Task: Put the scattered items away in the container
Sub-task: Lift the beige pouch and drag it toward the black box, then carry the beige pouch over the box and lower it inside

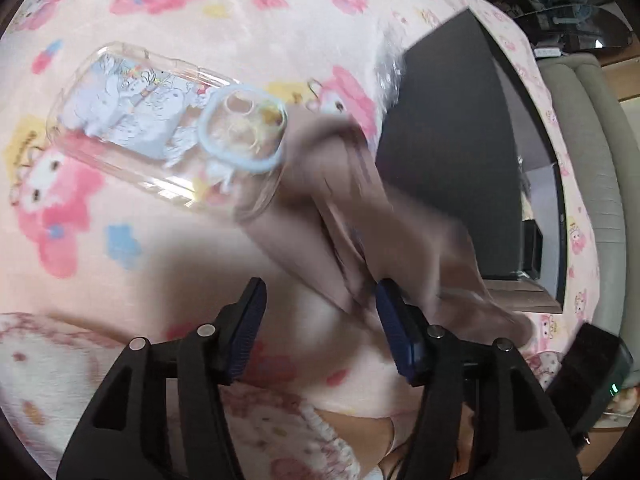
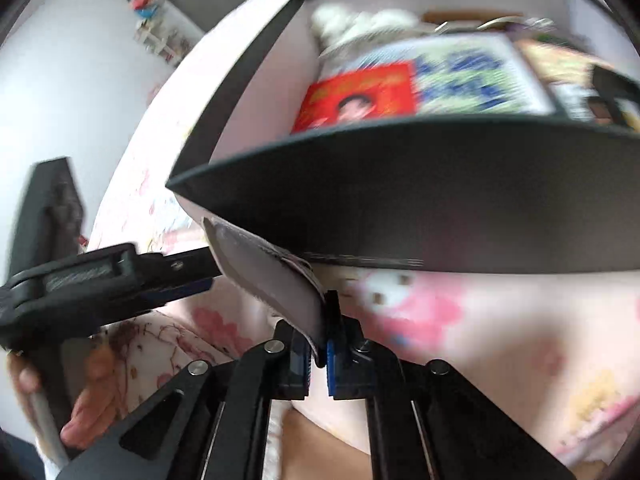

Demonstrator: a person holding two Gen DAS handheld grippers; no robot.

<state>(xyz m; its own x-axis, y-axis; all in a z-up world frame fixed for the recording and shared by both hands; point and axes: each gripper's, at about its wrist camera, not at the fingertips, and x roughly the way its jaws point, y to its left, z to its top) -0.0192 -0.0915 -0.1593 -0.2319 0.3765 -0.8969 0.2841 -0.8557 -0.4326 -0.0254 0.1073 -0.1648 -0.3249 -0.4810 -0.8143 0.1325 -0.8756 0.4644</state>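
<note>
A brown cloth pouch hangs blurred in front of my left gripper, which is open, the pouch brushing its right finger. My right gripper is shut on the edge of that same pouch and holds it up just outside the dark box. The box stands on the pink cartoon blanket and holds booklets and a white fluffy item. A clear phone case with cartoon print lies on the blanket to the left of the pouch. The left gripper also shows in the right wrist view.
The dark box sits to the right in the left wrist view. A grey sofa edge and a black device lie beyond the blanket's right side. A hand holds the left gripper's handle.
</note>
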